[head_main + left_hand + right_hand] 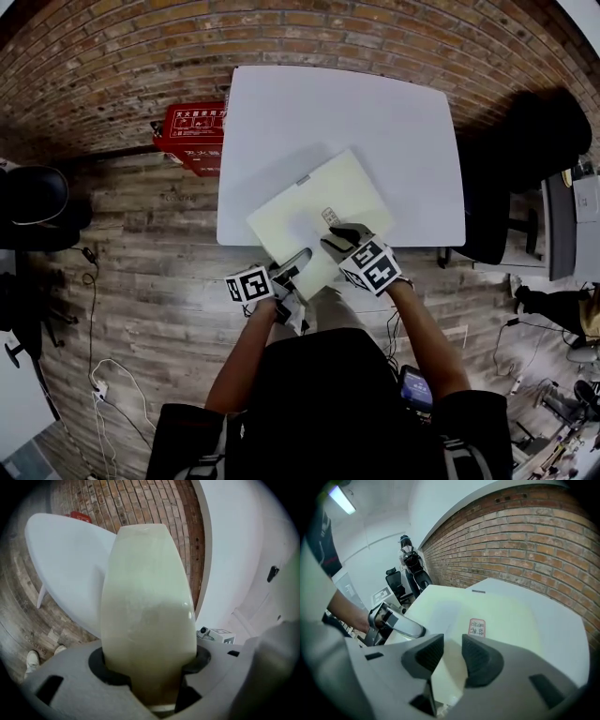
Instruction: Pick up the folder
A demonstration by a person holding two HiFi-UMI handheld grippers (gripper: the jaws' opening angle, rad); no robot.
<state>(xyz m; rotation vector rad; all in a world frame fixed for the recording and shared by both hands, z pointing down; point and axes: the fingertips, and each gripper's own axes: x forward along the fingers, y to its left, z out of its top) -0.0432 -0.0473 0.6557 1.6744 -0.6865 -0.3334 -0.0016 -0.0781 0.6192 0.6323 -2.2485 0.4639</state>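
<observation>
the folder [323, 202], pale yellow-green with a small red-edged label [329, 216], lies flat and askew on the white desk [281, 112]. its near corner hangs out over the desk's near edge, and both claws are at that end.

the left claw [300, 256] comes in about level at the overhanging edge. in the left gripper view its jaws stand wide apart and the folder runs down into the gap, filling it from side to side. i see no pad pressed on it, so i read the claw as around the folder, not clamped.

the right claw [336, 236] points steeply down onto the folder's top face, just beside the label. in the right gripper view its ribbed pads are close but apart, with pale folder showing through the narrow slot and nothing pinched.

the step in hand looks like taking the grip: the claws are placed and the folder is not yet off the desk. next, i judge, the left claw must close on the overhanging edge, one jaw above and one below, firmly enough that the slick sheet does not slide. the right claw should steady the top or take an edge of its own. then both lift together and level, so the folder neither sags nor falls open.
</observation>
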